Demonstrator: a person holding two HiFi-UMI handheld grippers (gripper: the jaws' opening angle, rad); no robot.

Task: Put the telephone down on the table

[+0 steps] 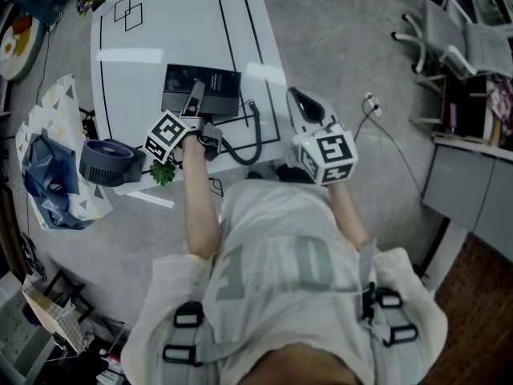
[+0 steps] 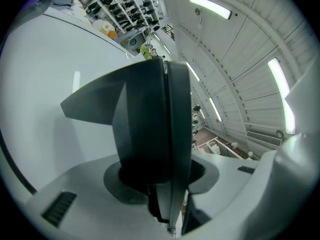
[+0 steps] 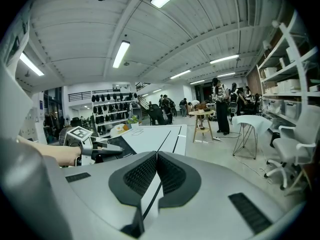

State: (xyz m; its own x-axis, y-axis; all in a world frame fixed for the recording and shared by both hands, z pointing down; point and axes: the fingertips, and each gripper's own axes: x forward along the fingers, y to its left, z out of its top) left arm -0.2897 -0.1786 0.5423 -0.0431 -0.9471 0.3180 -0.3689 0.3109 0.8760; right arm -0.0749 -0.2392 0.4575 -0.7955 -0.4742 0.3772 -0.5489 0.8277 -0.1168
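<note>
The black telephone base [image 1: 210,83] lies on the white table [image 1: 180,30]. Its black cord [image 1: 255,135] loops off to the right of it. My left gripper [image 1: 195,101] reaches over the base's near edge. In the left gripper view a black handset [image 2: 145,124] stands edge-on between the jaws of the left gripper [image 2: 161,176], which is shut on it. My right gripper [image 1: 299,96] hangs past the table's right edge. In its own view the right gripper [image 3: 156,155] is shut, pads together, with nothing in them.
A dark round fan [image 1: 108,161] and a small green plant [image 1: 163,172] sit at the table's near left corner. A blue bag [image 1: 48,167] lies on the floor to the left. Office chairs [image 1: 449,34] and a grey cabinet [image 1: 473,187] stand to the right. People [image 3: 220,104] stand far back.
</note>
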